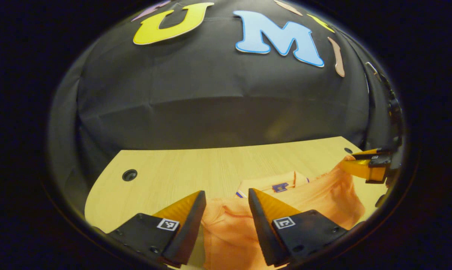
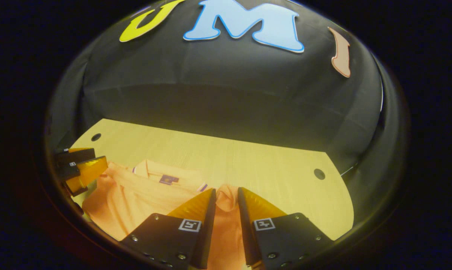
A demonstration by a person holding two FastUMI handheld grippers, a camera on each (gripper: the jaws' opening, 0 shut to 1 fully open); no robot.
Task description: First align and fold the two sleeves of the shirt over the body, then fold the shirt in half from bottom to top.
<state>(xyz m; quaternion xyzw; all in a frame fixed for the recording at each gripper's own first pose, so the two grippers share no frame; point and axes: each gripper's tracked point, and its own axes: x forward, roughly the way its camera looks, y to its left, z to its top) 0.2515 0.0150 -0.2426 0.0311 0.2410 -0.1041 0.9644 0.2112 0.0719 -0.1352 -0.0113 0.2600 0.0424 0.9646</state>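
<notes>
Shirt (image 1: 323, 195) fabric is being held up over the wooden counter (image 1: 181, 168), its collar lying flat on the wood. Orange cloth is being bracketed by the left hand-held gripper (image 1: 226, 210), its fingers partly apart, while a bunched fold is being pinched by the narrowly parted right hand-held gripper (image 2: 226, 206)

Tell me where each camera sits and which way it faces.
Left gripper view: rides the left claw, looking forward over the orange shirt and wooden table to the black cloth wall; right claw at far right.
Right gripper view: rides the right claw, same heading; left claw at far left.
Shared: shirt, table, wall.
</notes>
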